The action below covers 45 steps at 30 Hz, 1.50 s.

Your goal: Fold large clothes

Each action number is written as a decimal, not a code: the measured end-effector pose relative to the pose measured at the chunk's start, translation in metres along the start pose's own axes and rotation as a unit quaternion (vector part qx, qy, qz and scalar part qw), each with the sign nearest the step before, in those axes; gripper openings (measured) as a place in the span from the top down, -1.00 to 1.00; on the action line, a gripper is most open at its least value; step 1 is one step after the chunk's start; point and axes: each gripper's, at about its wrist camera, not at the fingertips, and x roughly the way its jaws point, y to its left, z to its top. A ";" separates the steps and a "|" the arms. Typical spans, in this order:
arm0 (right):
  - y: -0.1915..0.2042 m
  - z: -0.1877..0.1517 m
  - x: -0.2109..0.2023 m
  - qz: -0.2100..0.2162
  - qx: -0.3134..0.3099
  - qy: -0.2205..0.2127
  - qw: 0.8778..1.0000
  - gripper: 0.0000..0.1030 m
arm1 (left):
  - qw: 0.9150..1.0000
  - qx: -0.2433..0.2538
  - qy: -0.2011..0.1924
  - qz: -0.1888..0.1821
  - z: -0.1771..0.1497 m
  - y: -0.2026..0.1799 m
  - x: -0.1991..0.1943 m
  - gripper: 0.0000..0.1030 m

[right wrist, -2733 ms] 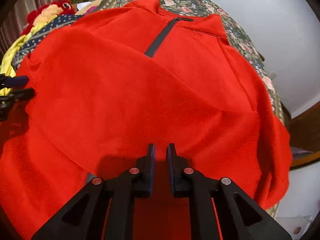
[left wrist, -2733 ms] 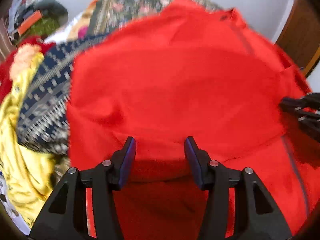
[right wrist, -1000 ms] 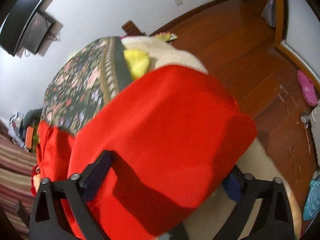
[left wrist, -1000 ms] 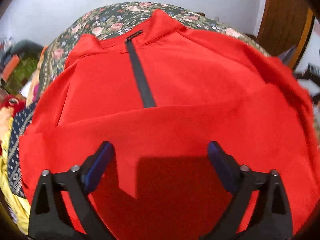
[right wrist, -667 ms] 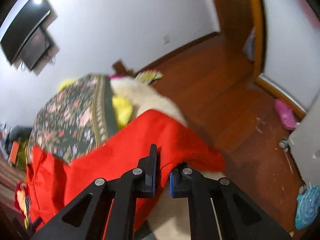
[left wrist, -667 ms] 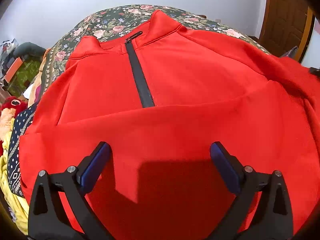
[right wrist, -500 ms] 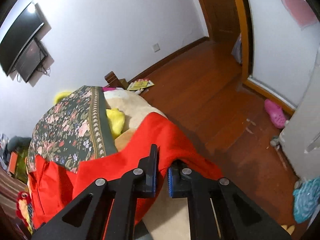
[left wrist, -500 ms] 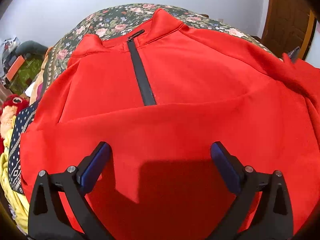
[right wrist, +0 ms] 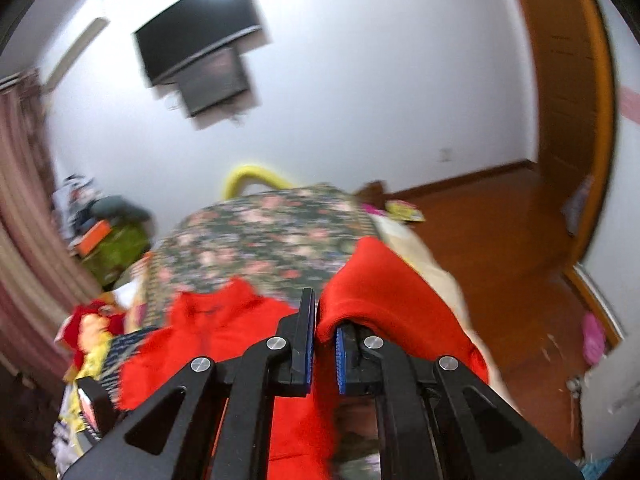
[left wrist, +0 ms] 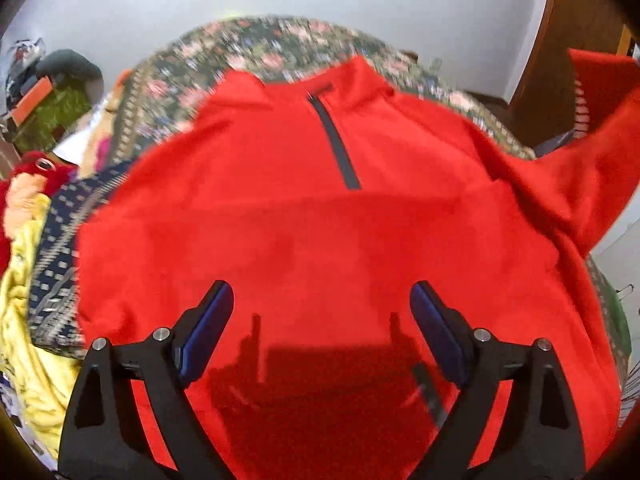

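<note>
- Left wrist view: A red zip-neck top [left wrist: 320, 232] lies spread, collar away from the camera, over a floral bedspread [left wrist: 272, 52] on the bed. Its dark neck zip [left wrist: 334, 142] runs down the chest. The left claw [left wrist: 322, 320] hangs above the folded lower half, jaws wide and closing, nothing pressed between its blue pads [left wrist: 208, 330]. One red sleeve [left wrist: 592, 152] is lifted at the right edge. Yellow and navy patterned clothes [left wrist: 44, 264] are heaped to the left.
- Right wrist view: The right claw [right wrist: 322, 338] is clamped tight on that sleeve [right wrist: 384, 288], red cloth draping over its right finger, raised above the bedspread [right wrist: 260, 240]. A wall-mounted television [right wrist: 200, 28] and wooden floor [right wrist: 500, 220] show beyond.
</note>
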 end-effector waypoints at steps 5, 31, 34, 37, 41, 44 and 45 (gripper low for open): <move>0.086 -0.012 0.032 0.052 -0.043 0.050 0.996 0.89 | 0.999 -0.016 -0.030 -0.008 -0.008 0.035 -0.042 -0.77; 0.146 -0.193 0.180 0.060 -0.051 0.455 0.887 0.88 | 0.997 -0.078 0.023 0.004 -0.108 0.123 -0.050 -0.77; 0.150 -0.189 0.164 0.039 -0.102 0.418 0.902 0.88 | 0.997 -0.071 0.017 0.005 -0.104 0.114 -0.057 -0.77; 0.155 -0.191 0.139 0.018 -0.180 0.365 0.913 0.88 | 0.998 -0.059 0.011 0.008 -0.099 0.103 -0.063 -0.77; 0.149 -0.184 0.100 0.009 -0.224 0.309 0.924 0.88 | 0.999 -0.040 0.008 0.009 -0.092 0.088 -0.069 -0.77; 0.132 -0.170 0.071 0.023 -0.212 0.279 0.936 0.88 | 1.000 -0.024 0.001 0.006 -0.082 0.071 -0.075 -0.77; 0.120 -0.160 0.060 0.023 -0.199 0.262 0.944 0.88 | 1.000 -0.020 -0.002 0.005 -0.079 0.065 -0.076 -0.77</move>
